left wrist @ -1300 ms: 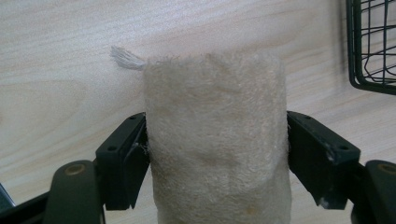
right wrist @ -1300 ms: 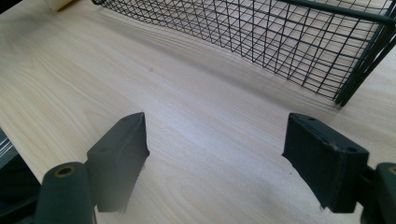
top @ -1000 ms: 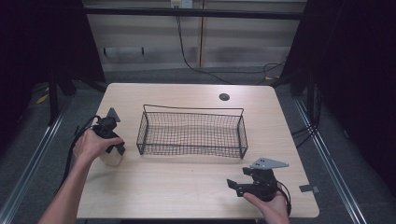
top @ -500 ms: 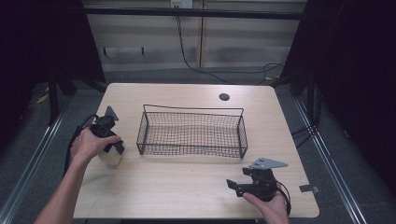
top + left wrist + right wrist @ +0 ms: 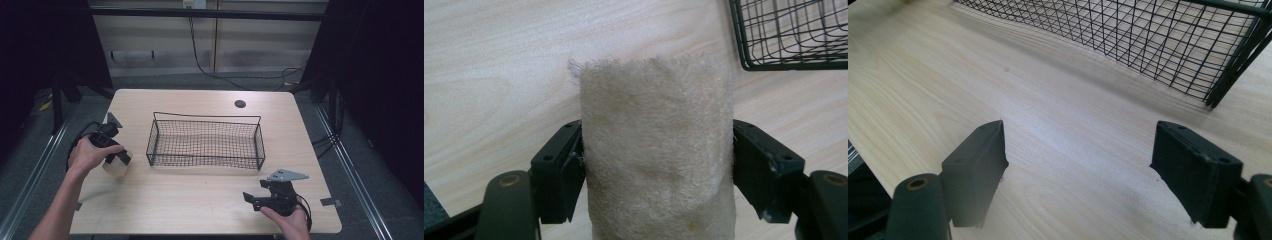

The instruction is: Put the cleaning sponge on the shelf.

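a pale wooden tabletop with rounded corners stands in a dim room, with dark curtains to either side and a light panelled wall behind it. a black wire mesh basket, long and shallow, sits near the middle of the tabletop and serves as the landmark here.

the left tool sits just off the basket's left end, near its front corner, and its jaws are closed on a beige fuzzy fibre cylinder. in the left gripper view the cylinder stands up between the two black pads, which press its sides, and its long axis runs along the jaws and away from the camera. the basket's corner shows at the upper right of that view, so the basket lies close by, ahead and to the right of the held cylinder. in the high view the left hand wraps the tool's body, with the forearm stretched diagonally towards the basket and the cylinder at or just above the tabletop.

the left hand looks by far the nearer to the basket's opening, so the coming move is probably a short lift over the left rim.

the right tool rests well in front of the basket's right end, with its jaws spread wide and nothing between them.
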Demonstrator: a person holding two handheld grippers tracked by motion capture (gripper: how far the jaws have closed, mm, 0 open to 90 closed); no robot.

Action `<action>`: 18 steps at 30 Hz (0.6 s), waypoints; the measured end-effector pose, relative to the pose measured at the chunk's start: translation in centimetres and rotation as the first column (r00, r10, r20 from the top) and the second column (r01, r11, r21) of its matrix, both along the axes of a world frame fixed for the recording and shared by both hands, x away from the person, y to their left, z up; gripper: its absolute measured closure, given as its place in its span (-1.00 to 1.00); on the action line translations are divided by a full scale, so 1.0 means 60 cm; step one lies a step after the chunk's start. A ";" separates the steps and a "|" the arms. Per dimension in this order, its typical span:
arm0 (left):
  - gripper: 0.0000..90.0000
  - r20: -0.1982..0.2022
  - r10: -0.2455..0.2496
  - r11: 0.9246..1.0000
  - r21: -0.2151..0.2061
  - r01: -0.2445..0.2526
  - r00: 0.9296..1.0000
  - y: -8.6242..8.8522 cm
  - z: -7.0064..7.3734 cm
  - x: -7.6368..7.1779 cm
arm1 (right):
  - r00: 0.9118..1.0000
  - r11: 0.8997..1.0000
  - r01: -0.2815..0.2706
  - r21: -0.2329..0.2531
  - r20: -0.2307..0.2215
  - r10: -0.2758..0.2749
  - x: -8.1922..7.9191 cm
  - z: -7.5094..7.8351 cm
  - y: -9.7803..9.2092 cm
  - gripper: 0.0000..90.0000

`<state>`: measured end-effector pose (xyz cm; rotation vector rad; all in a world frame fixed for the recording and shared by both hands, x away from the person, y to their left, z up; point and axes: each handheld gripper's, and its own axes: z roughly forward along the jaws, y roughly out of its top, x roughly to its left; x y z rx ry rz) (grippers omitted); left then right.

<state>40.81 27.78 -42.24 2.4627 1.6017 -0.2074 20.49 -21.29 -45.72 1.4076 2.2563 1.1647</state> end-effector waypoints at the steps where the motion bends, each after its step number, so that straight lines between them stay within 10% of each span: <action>1: -0.38 0.007 -0.001 1.000 -0.002 0.001 1.000 0.000 0.002 -0.001 | 1.000 1.000 0.000 0.000 0.000 0.000 0.000 0.000 0.000 -0.52; 18: -0.38 0.019 -0.017 0.993 -0.113 0.019 1.000 0.031 0.033 -0.017 | 1.000 1.000 -0.008 -0.004 0.000 0.008 0.002 -0.001 0.002 -0.52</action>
